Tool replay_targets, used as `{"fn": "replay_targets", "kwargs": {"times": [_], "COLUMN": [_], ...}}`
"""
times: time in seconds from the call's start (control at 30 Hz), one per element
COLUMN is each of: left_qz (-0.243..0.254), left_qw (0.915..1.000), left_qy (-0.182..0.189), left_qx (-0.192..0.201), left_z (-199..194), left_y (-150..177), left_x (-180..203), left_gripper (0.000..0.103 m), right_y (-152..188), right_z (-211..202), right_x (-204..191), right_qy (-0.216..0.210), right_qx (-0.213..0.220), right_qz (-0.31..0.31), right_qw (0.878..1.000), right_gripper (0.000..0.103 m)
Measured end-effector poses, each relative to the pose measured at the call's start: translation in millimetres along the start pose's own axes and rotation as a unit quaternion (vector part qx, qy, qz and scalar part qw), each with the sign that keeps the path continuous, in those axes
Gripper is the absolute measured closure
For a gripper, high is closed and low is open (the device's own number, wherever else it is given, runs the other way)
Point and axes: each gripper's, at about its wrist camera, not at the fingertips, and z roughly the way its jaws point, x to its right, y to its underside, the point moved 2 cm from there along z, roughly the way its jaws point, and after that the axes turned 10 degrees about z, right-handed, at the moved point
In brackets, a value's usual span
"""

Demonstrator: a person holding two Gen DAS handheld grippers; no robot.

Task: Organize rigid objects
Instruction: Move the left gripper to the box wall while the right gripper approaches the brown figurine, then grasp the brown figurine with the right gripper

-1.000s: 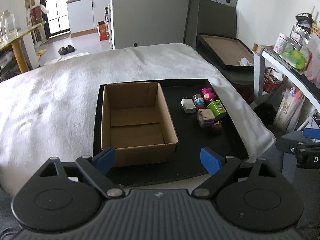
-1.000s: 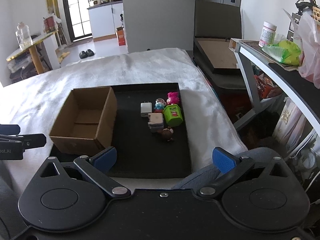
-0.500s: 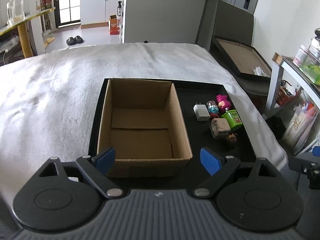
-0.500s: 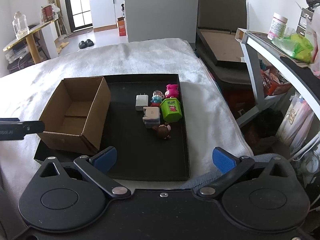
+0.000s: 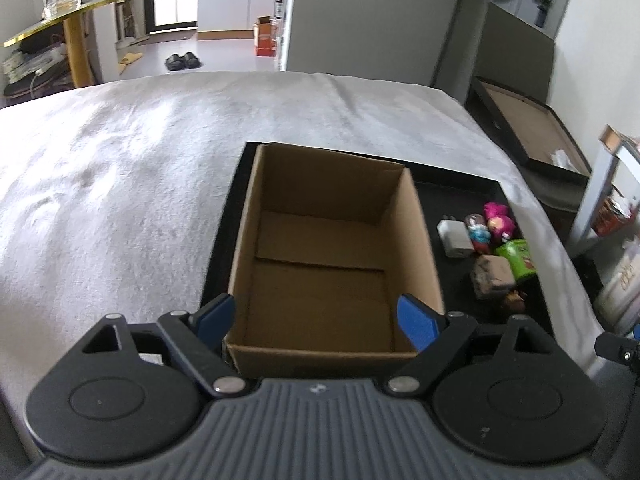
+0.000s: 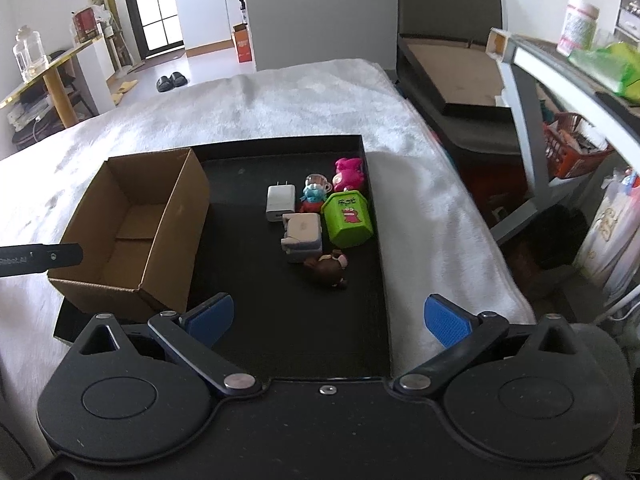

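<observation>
1. The left tongs (image 5: 316,316) are spread wide and hold nothing; the open cardboard box (image 5: 320,280) sits right in front of them, its near wall between the two blue fingers (image 5: 416,322)
2. The right tongs (image 6: 328,316) are also spread and empty, hovering over the near end of the black tray (image 6: 280,320)
3. Ahead of the right tongs lies a tight cluster: a white charger (image 6: 280,202), a small blue figure (image 6: 314,196), a pink toy (image 6: 349,174), a green tub (image 6: 348,218), a grey block (image 6: 302,236) and, nearest, a brown figure (image 6: 328,268)
4. These look light, hard and stiff, so probably no risk of crushing; smooth plastic may slip, so pinch across flat sides
5. The brown figure looks rounded and may roll; it stands just apart from the rest, likely the easiest first pick
6. The green tub carries writing above a red cartoon face, too small to read surely
</observation>
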Motion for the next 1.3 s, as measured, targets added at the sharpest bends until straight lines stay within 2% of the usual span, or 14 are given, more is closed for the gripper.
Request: {"fn": "replay_targets", "kwargs": {"times": [0.17, 0.27, 0.43, 0.57, 0.7, 0.77, 1.07, 1.27, 1.3], "left_qz": [-0.022, -0.033, -0.045, -0.051, -0.075, -0.078, -0.094, -0.106, -0.105], "left_qw": [0.9995, 0.9992, 0.9985, 0.9976, 0.9955, 0.9948, 0.9924, 0.9911, 0.9912], "left_qy": [-0.013, -0.014, -0.027, -0.047, -0.058, -0.066, -0.079, -0.081, -0.081], "left_qx": [0.018, 0.015, 0.009, 0.01, 0.004, 0.003, -0.003, -0.002, 0.0], "left_z": [8, 18, 29, 36, 44, 48, 58, 57, 57], "left_y": [0, 0, -4, -4, -2, -1, 4, 6, 6], "left_x": [-6, -8, -12, -17, -26, -28, -35, -40, -40], "left_gripper": [0.018, 0.021, 0.026, 0.037, 0.059, 0.065, 0.08, 0.089, 0.09], "right_y": [-6, -9, -17, -20, -21, -22, -25, -21, -20], "right_z": [19, 30, 52, 67, 83, 91, 125, 144, 148], "right_x": [-1, -1, 2, 3, 0, -1, 0, -1, -3], "right_qy": [-0.003, -0.002, -0.006, -0.008, -0.007, -0.006, 0.009, 0.025, 0.027], "right_qx": [-0.017, -0.02, -0.032, -0.04, -0.045, -0.05, -0.065, -0.068, -0.068], "right_qz": [0.0, -0.002, 0.007, 0.017, 0.013, 0.015, 0.033, 0.029, 0.024], "right_qw": [1.0, 1.0, 0.999, 0.999, 0.999, 0.999, 0.997, 0.997, 0.997], "right_gripper": [0.009, 0.01, 0.018, 0.019, 0.022, 0.024, 0.029, 0.04, 0.047]}}
